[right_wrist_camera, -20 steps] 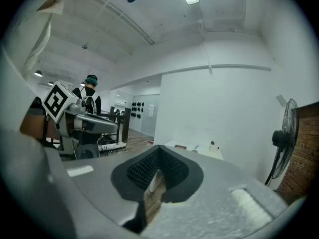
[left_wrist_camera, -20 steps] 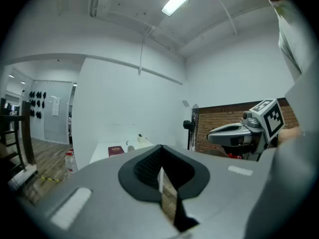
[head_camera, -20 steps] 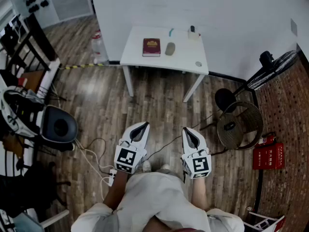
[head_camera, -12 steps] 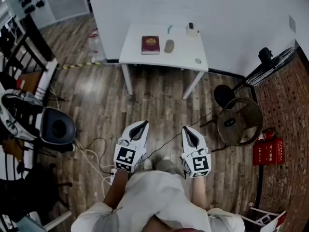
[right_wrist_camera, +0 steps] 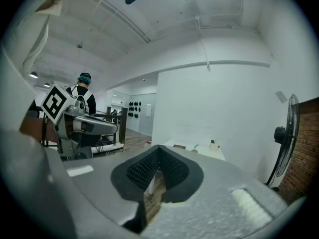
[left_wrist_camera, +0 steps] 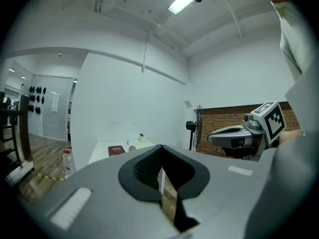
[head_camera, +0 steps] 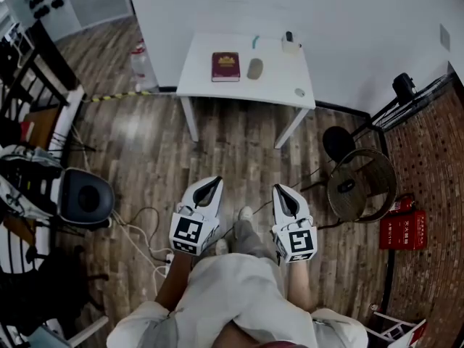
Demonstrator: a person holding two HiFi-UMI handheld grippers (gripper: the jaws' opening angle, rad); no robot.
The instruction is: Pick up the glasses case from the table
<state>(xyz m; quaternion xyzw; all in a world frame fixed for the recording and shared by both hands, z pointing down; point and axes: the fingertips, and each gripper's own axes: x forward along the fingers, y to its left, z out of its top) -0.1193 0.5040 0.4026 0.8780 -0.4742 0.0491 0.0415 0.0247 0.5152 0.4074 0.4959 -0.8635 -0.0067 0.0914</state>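
The grey oval glasses case lies on the white table by the far wall, just right of a dark red book. My left gripper and right gripper are held side by side over the wood floor, well short of the table, both pointing towards it. Both are shut with nothing in them. In the left gripper view the shut jaw tips frame the distant table, with the book and the case small on it. The right gripper view shows its shut tips and the table far off.
A small pale object, a teal pen and a small round item share the table. A black round seat and cables are at left. A wicker chair, a fan and a red box stand at right.
The person's foot has stepped forward between the grippers, and the room has shifted slightly in view. Both grippers stay shut and side by side.
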